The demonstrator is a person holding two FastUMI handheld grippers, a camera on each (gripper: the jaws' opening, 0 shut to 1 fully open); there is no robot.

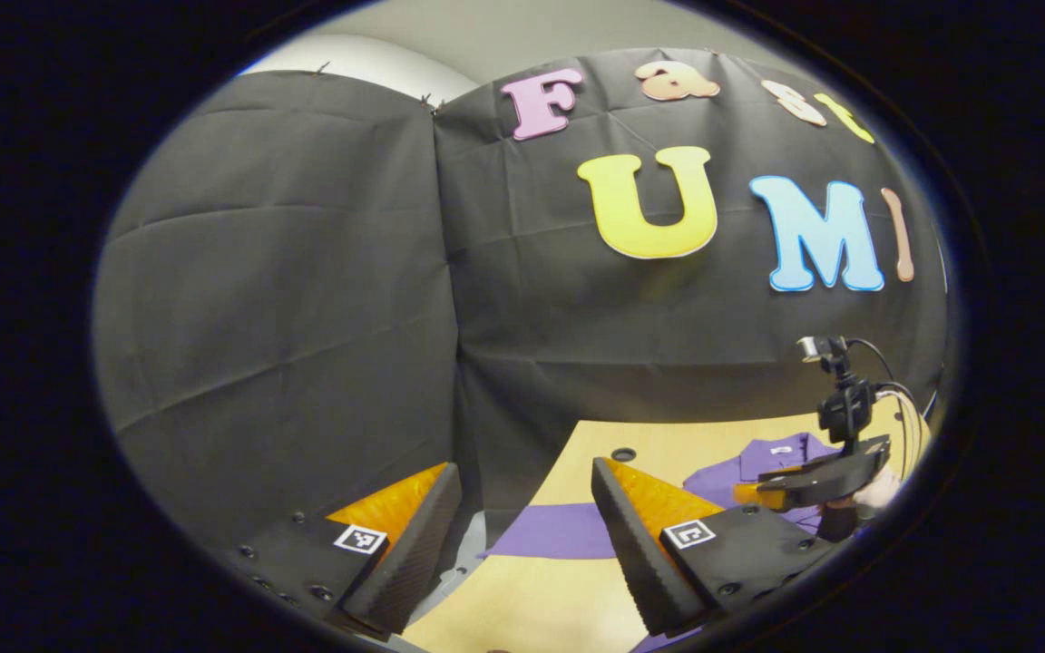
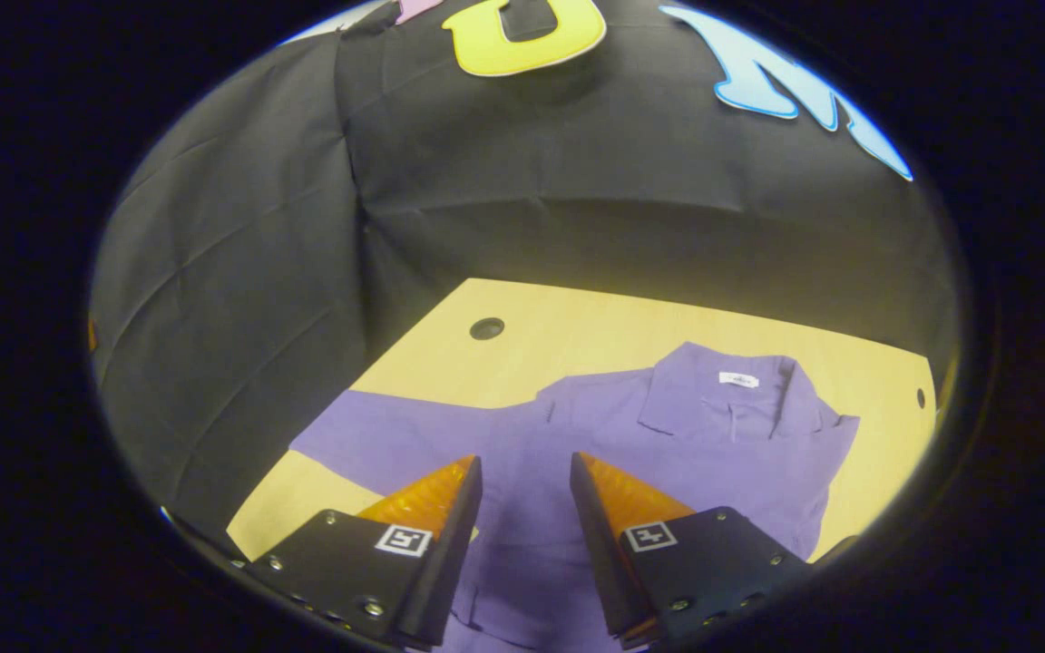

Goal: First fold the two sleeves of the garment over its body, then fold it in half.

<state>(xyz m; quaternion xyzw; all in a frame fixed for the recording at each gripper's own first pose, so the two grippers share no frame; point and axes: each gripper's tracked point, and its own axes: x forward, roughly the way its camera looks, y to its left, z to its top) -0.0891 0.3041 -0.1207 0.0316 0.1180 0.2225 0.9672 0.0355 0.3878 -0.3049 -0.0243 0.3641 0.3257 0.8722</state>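
A purple collared shirt [image 2: 668, 435] lies flat on the light wooden table [image 2: 595, 317], collar toward the far side. One sleeve [image 2: 350, 435] stretches out to the left across the table. My right gripper [image 2: 524, 462] hovers over the shirt's body, open, with nothing between its fingers. In the left gripper view, my left gripper [image 1: 522, 472] stands wide open above the table's left edge, near the end of that sleeve [image 1: 559, 531] and holding nothing. Farther right there, the right gripper [image 1: 813, 481] and the hand holding it hang over the shirt [image 1: 758, 462].
Black cloth walls [image 2: 532, 181] close in behind and to the left of the table. A round hole [image 2: 486, 328] sits in the tabletop near the far left corner, and a smaller one [image 2: 920, 397] near the right edge. Bare wood [image 1: 522, 599] lies in front of the sleeve.
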